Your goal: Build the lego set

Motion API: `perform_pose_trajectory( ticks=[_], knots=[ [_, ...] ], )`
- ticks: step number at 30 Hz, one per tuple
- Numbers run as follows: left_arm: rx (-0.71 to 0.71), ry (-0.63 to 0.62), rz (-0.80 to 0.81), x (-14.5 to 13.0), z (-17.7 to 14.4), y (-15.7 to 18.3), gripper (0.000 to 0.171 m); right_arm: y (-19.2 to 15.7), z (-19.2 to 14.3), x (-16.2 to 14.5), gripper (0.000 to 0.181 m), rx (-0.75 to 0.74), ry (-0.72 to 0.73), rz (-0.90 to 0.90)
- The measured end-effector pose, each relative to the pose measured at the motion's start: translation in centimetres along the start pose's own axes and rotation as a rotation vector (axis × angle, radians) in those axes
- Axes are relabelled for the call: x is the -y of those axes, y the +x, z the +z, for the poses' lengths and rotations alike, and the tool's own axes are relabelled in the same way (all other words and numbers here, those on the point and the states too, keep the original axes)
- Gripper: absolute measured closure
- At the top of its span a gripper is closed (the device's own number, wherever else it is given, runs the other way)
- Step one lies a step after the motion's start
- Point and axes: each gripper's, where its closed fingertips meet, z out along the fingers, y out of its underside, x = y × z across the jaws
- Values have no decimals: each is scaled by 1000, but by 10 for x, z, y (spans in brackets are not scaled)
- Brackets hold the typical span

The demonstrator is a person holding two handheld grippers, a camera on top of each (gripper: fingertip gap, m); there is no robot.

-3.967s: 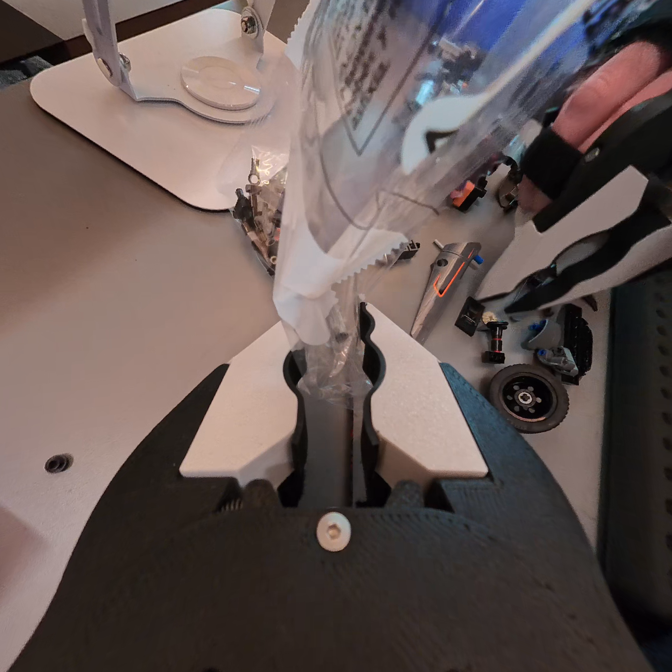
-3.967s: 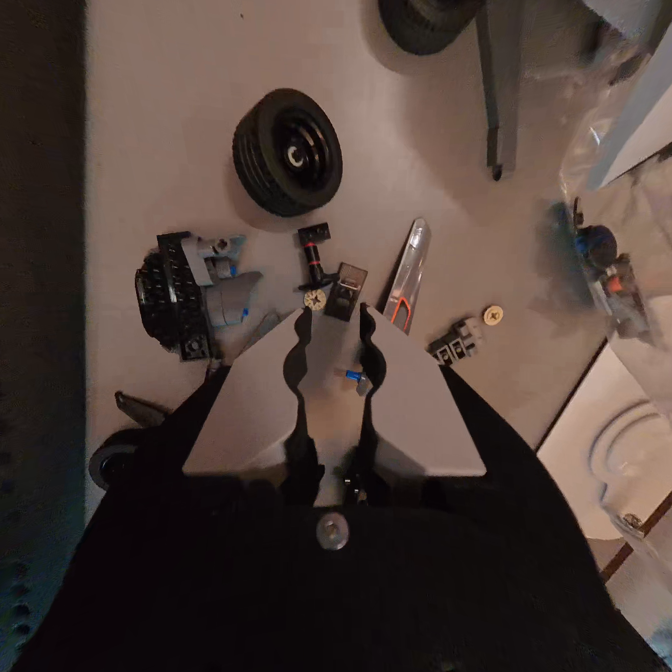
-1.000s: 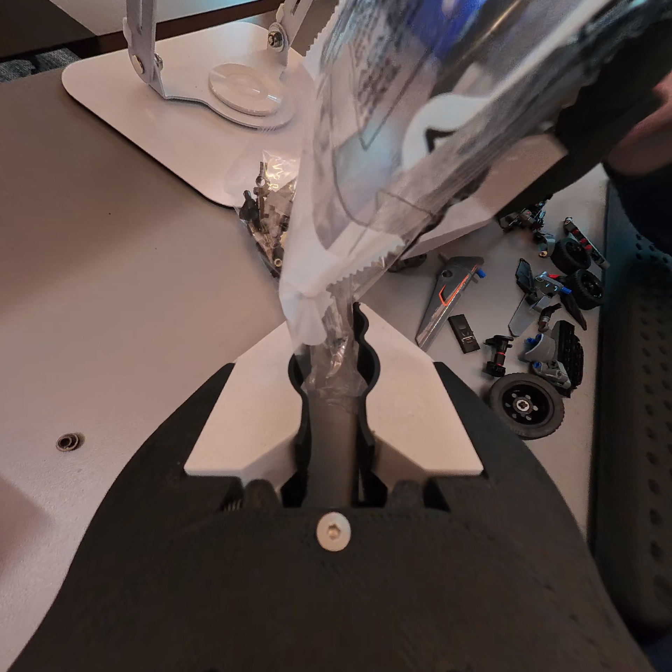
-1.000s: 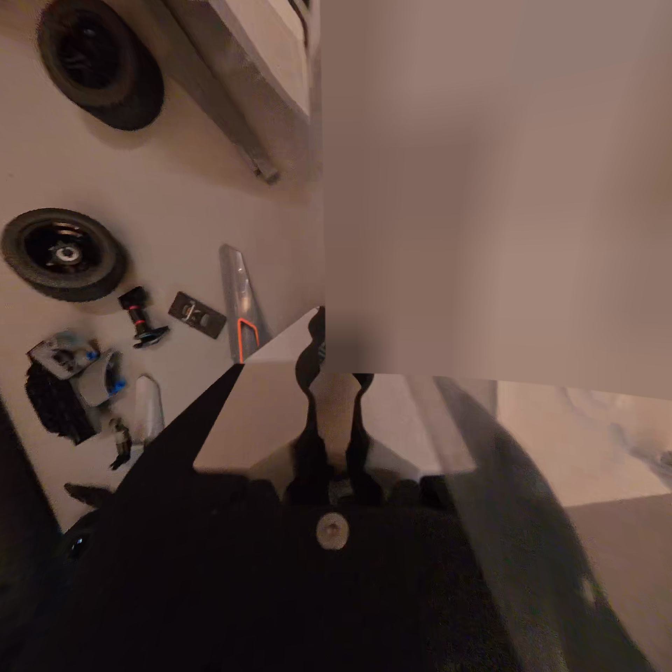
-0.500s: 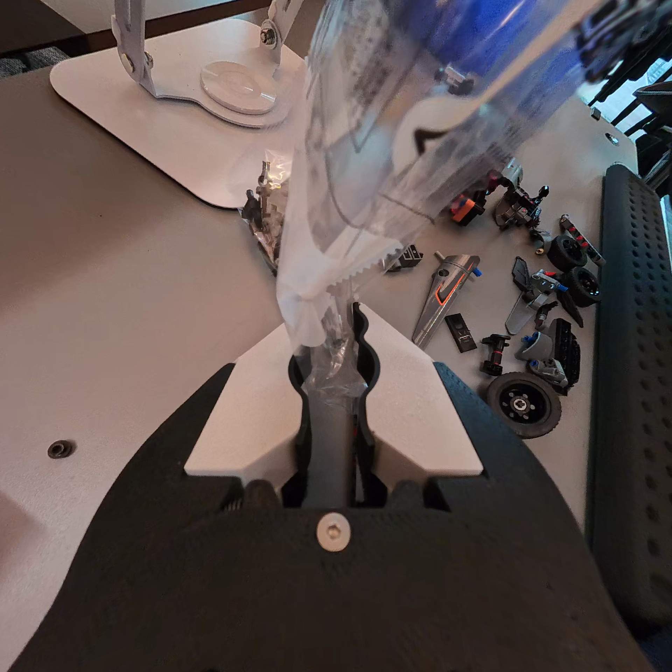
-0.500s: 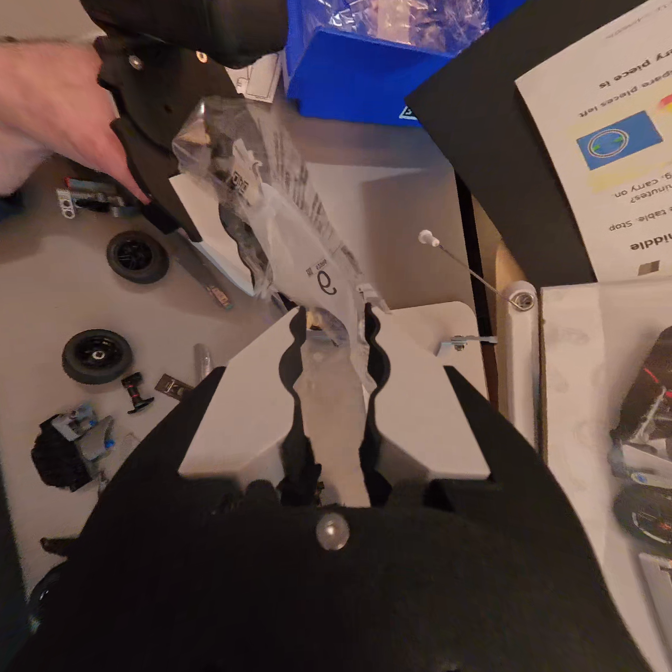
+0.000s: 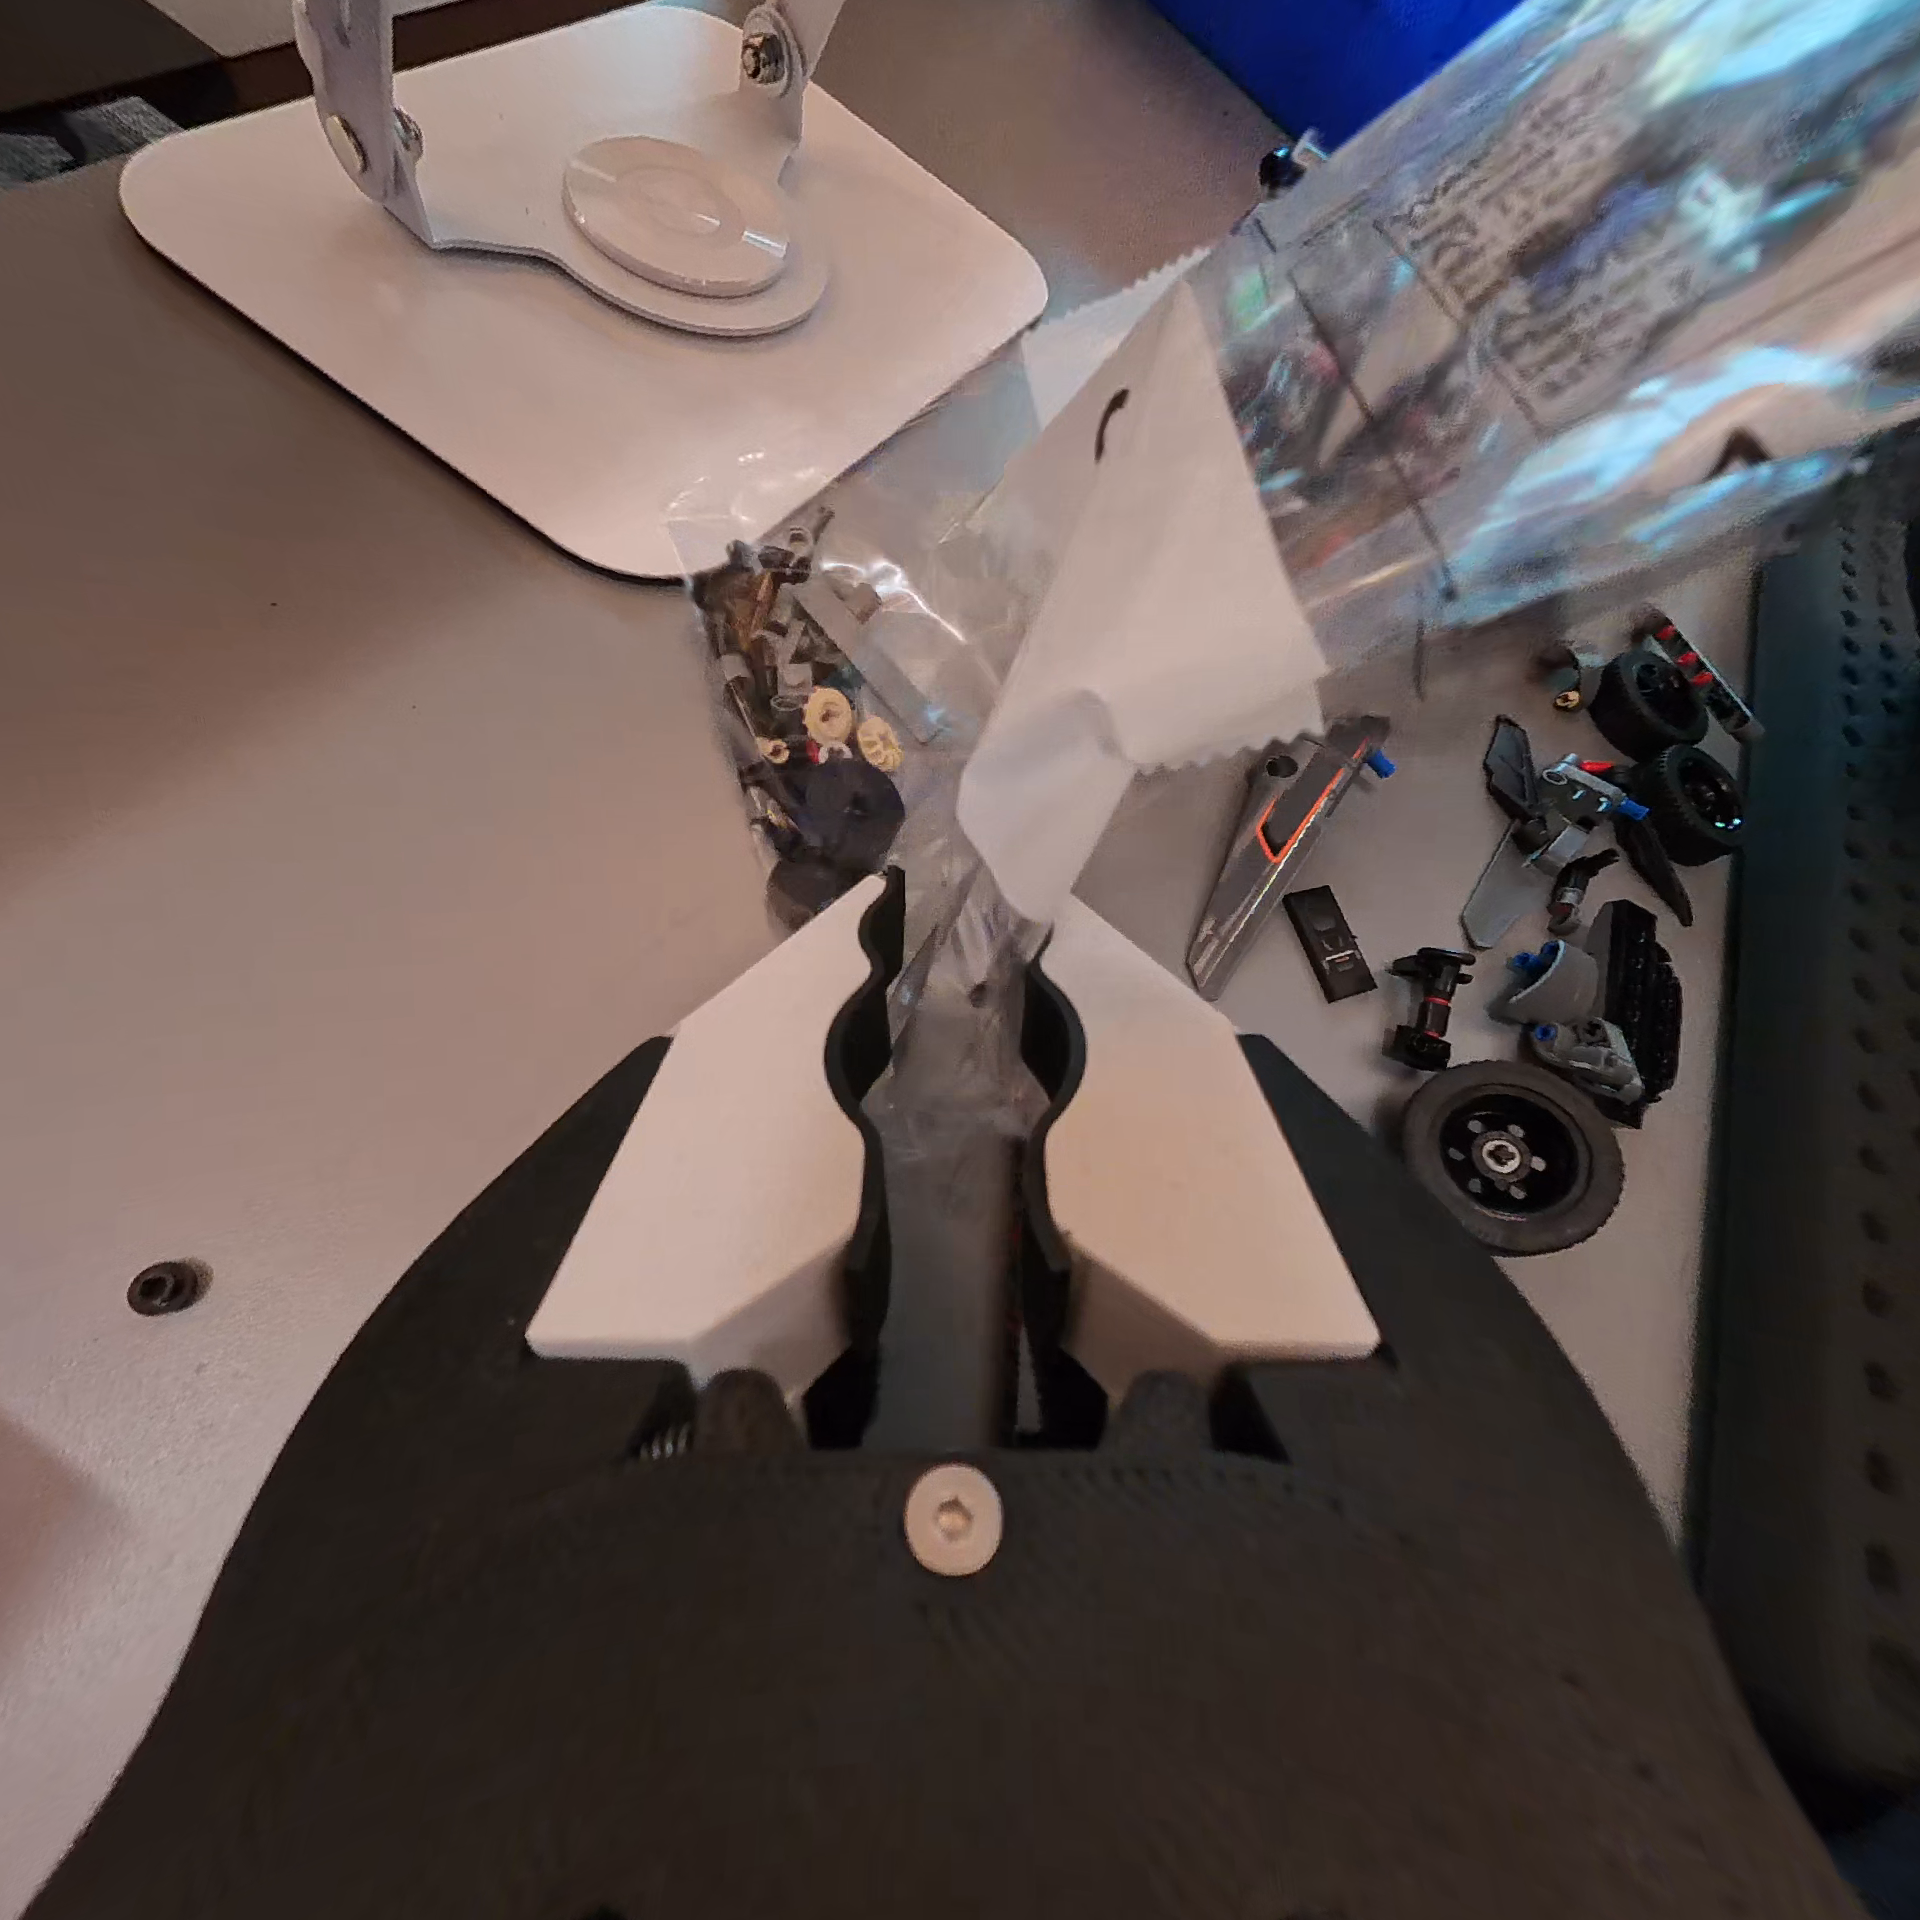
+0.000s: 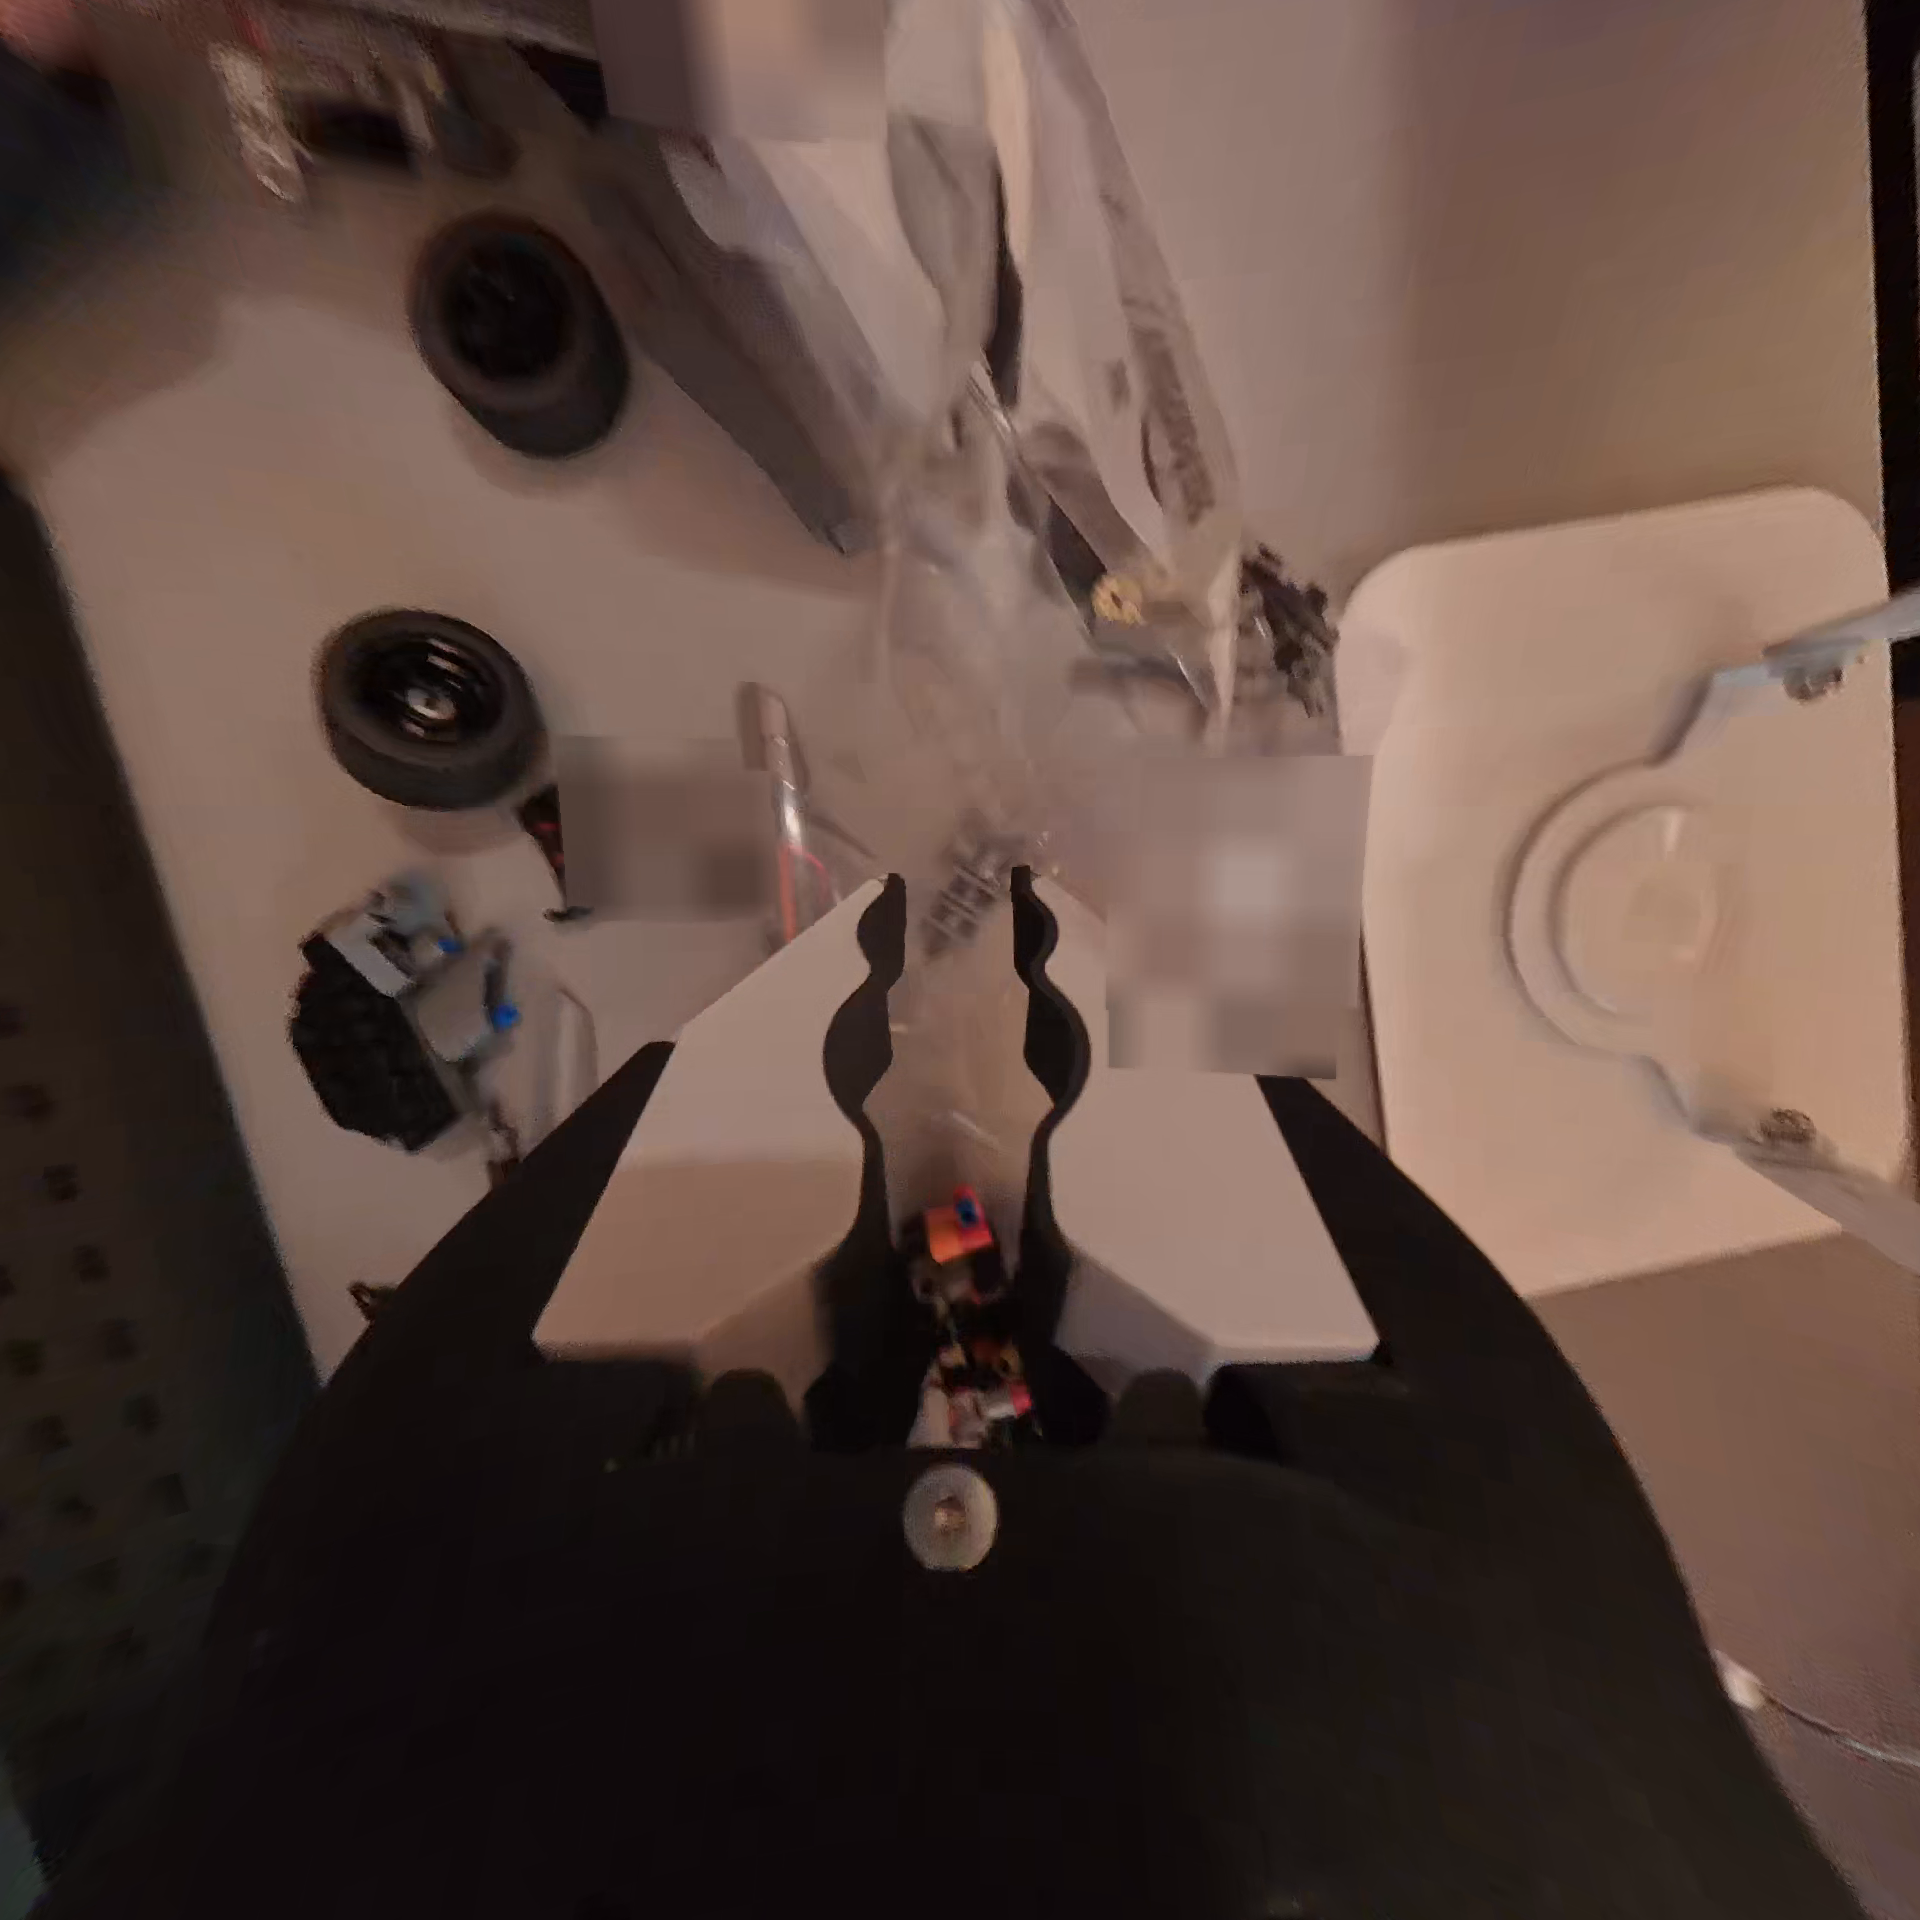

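L fingers (image 7: 894,997) pinch a clear lego bag (image 7: 1132,644), prob to tear it open. R fingers (image 8: 1039,987) are a bit apart; bag seems between, grip unclear. Loose wheel (image 7: 1507,1164) sits right of L fingers on bench (image 7: 312,831).

Clear bag (image 7: 1143,644), blk wheel (image 7: 1501,1164), white base (image 7: 312,291)

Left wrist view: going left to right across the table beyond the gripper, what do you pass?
Screw hole → white stand base → small bag of parts → grey wedge piece with orange stripe → small black tile → big black wheel → dark perforated mat.
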Motion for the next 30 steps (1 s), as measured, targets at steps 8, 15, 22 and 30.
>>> perform_pose_trajectory(
  ticks=[8, 15, 22, 30],
  knots=[
    [-2, 33, -28, 4, -5, -3, 158, -38, -89, 46, 162, 1, 397, -190],
    [13, 98, -81, 10, -12, -11, 161, -82, 34, 46, 151, 94, 83, -311],
    [37, 132, -124, 13, -19, -22, 161, -42, 113, 58, 146, 16, -29, -286],
    [-1, 111, -94, 12, -14, -12, 158, -57, 89, 40, 172, 148, -24, -230]
  ],
)
